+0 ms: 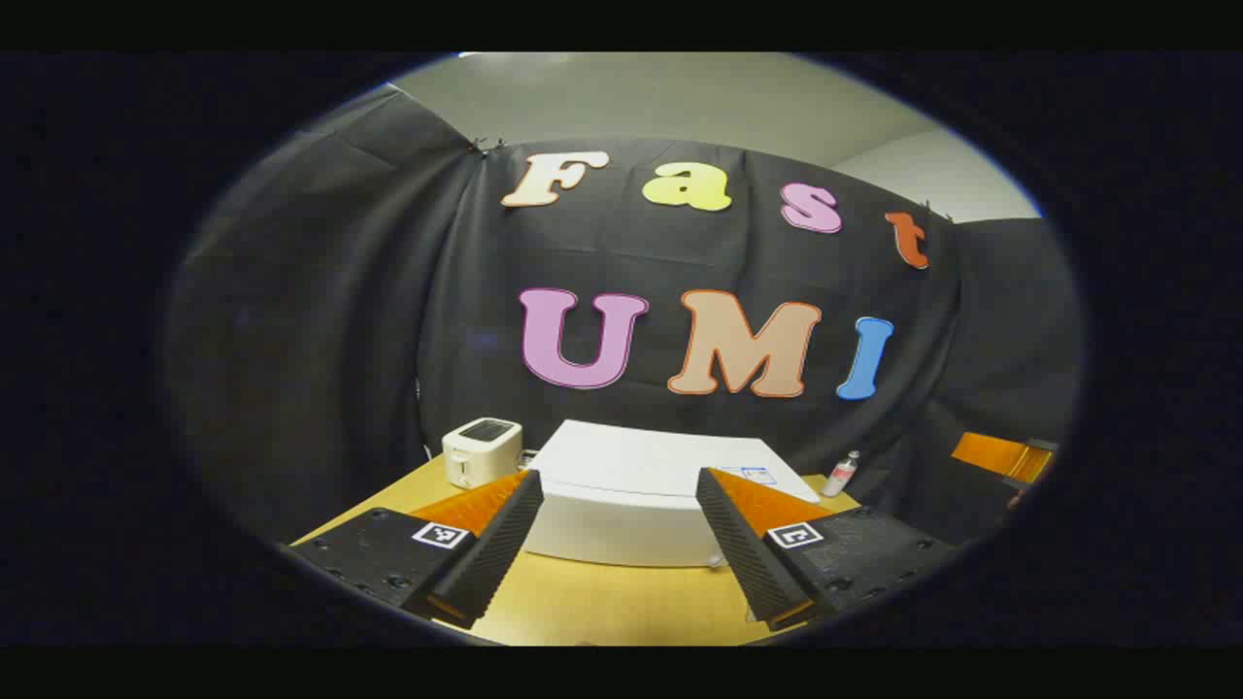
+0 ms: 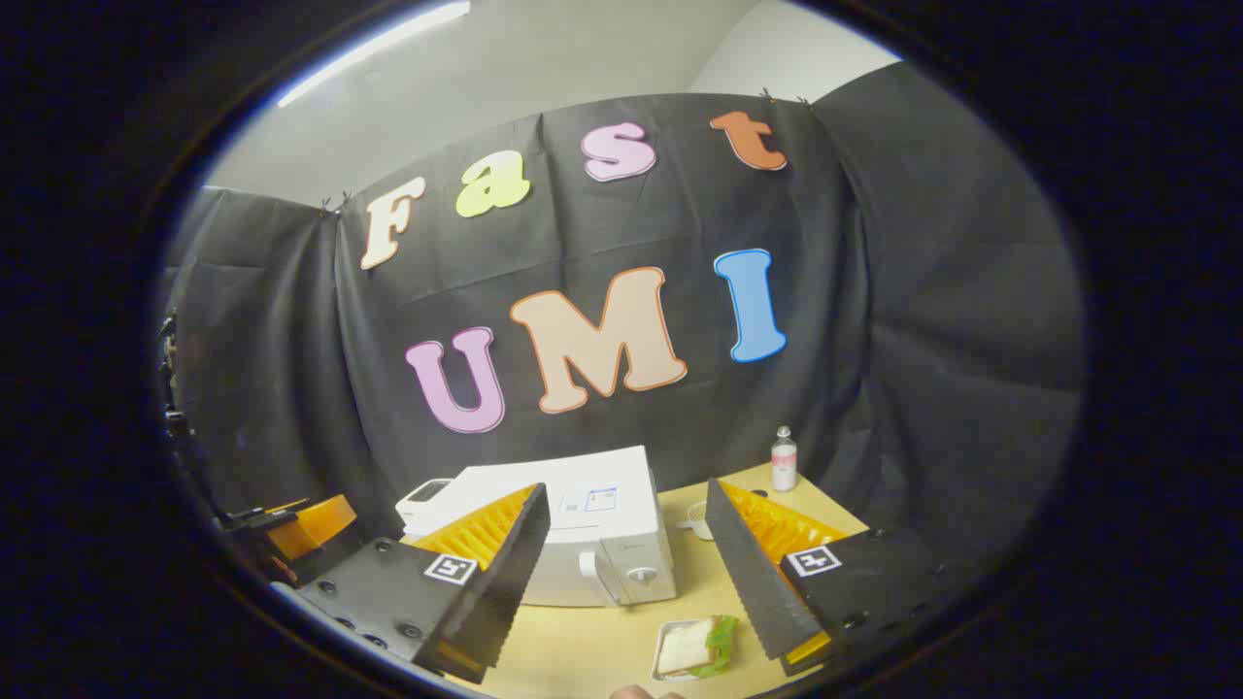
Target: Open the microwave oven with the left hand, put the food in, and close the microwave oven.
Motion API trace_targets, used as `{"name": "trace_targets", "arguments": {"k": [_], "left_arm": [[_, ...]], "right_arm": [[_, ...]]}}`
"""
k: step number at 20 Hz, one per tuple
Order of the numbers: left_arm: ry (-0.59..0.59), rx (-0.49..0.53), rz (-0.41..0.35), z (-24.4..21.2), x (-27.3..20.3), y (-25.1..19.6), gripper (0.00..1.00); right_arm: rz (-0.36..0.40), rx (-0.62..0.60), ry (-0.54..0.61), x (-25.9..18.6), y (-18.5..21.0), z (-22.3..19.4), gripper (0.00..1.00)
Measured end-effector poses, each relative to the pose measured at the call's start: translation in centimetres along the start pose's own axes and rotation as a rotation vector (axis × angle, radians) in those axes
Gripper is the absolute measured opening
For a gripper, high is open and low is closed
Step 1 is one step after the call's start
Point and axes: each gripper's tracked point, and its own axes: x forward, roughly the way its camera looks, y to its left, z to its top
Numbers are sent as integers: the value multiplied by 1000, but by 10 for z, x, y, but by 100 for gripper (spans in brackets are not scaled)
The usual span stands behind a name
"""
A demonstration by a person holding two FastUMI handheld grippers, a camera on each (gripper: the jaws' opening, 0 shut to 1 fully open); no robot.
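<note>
A white microwave (image 1: 631,505) stands on the wooden table (image 1: 583,607), its door looking closed. In the right gripper view the microwave (image 2: 607,505) shows its handle (image 2: 587,564) and a knob (image 2: 641,575). A sandwich with lettuce (image 2: 694,646) lies in a small white tray in front of it. My left gripper (image 1: 618,476) hangs open above the table, a short way before the microwave. My right gripper (image 2: 627,485) is open too, above and in front of the sandwich, holding nothing.
A white toaster (image 1: 481,451) sits left of the microwave, and a small bottle (image 2: 783,458) stands at the table's back right. A small white cup-like item (image 2: 695,519) sits right of the microwave. The other gripper (image 1: 1000,456) shows far right in the left gripper view.
</note>
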Motion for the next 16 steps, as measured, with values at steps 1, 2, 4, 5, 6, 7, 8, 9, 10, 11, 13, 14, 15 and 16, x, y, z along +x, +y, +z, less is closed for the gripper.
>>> {"name": "trace_targets", "arguments": {"k": [1, 2, 4, 5, 6, 7, 8, 9, 10, 11, 13, 14, 15, 16], "left_arm": [[-3, 9, 6, 0, 0, -2, 93], [-8, 13, 15, 1, 0, -4, 93], [-3, 0, 14, 0, 2, -12, 93], [6, -8, 15, -4, 1, -15, 93], [16, -12, 18, -7, -1, -17, 93], [17, -15, 21, -8, -2, -17, 96], [15, -16, 25, -6, -3, -18, 96], [6, -21, 27, -6, -3, -19, 99], [7, -27, 32, -6, -4, -19, 93], [8, -31, 37, -8, -5, -18, 93], [16, -27, 48, -10, -6, -16, 96], [19, -23, 53, -11, -6, -15, 96], [18, -20, 52, -11, -7, -16, 96], [14, -19, 49, -9, -6, -17, 96]], "right_arm": [[-6, -6, 6, 2, -5, -1, 91], [-14, -11, 17, 5, -10, -3, 91], [-32, -14, 36, 7, -22, -9, 91], [-39, -13, 52, 7, -26, -15, 91], [-37, -13, 67, 6, -27, -18, 91], [-29, -16, 74, 6, -27, -20, 91], [-18, -24, 73, 5, -25, -18, 92], [-13, -35, 69, 5, -26, -18, 92], [-7, -42, 66, 5, -27, -16, 91], [-2, -43, 65, 4, -27, -16, 91], [7, -37, 61, 4, -28, -13, 92], [8, -36, 57, 3, -29, -11, 91], [8, -36, 56, 4, -31, -10, 91], [13, -33, 56, 2, -32, -8, 91]]}}
